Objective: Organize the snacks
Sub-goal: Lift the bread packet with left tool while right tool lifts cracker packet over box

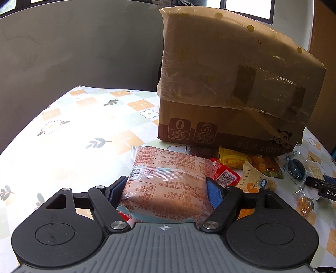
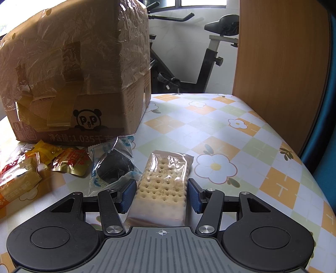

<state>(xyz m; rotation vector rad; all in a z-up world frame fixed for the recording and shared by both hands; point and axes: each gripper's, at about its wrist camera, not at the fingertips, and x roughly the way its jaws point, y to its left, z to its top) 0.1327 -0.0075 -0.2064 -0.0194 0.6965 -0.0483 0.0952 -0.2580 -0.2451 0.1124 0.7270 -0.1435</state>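
Orange-wrapped snack packet (image 1: 166, 182), before the cardboard box (image 1: 231, 84), sits clamped in the left tool (image 1: 166, 189). Right tool (image 2: 161, 194) brackets the cracker pack (image 2: 164, 184), unclosed; squeeze gently, centred.

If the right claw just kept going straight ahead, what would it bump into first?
The cracker pack already lies between the right claw's pads. Beyond it, only bare tablecloth shows to the table's far edge; the box sits left of that line, though depth is unclear.

Bench (image 2: 241, 134) under floral checked cloth, sunlit. Grey wall (image 1: 73, 48) behind; bright windows (image 1: 247, 7) above. Exercise bike (image 2: 210, 52) beyond. Wooden panel (image 2: 279, 63) to right.
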